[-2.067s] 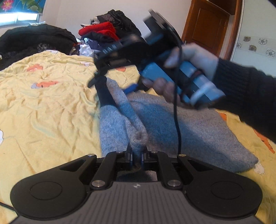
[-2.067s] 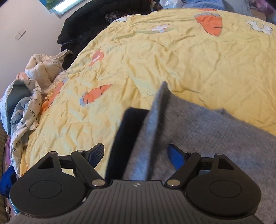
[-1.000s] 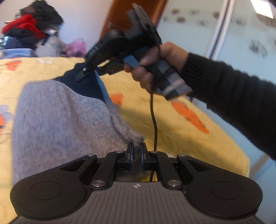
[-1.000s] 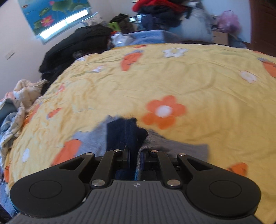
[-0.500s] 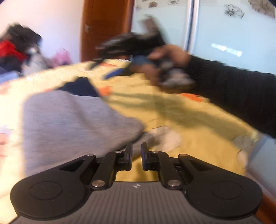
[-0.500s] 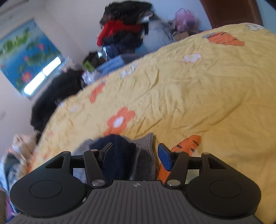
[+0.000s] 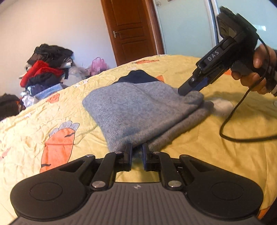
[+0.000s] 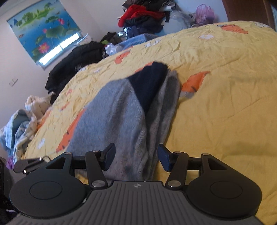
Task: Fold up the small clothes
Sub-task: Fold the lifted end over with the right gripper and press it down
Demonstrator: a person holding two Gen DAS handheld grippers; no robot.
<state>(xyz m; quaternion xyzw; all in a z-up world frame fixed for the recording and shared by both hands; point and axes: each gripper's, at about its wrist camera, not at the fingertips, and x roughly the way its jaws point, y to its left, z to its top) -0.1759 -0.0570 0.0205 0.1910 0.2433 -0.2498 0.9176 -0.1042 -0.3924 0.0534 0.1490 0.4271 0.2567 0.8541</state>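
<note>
- Ahead of my left claw [image 7: 137, 156] the folded grey sweater [image 7: 138, 110] fills the middle of the yellow bedspread [image 7: 52, 107]; bare cover lies open on both sides of it.
- My right claw [image 7: 188, 88] sits at the sweater's far corner, its black cable [image 7: 230, 117] looping over the bedspread there.
- A clothes pile [image 8: 143, 15] and dark garments [image 8: 76, 65] crowd the bed's far edge.

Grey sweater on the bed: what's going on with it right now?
A person with a gripper in each hand is folding the grey sweater with its navy band on the yellow bedspread. It lies doubled over. The left gripper, jaws just opening and only narrowly apart, sits at the near edge of the fold. The right gripper, jaws apart and not pressing, has the far corner between its fingers.
</note>
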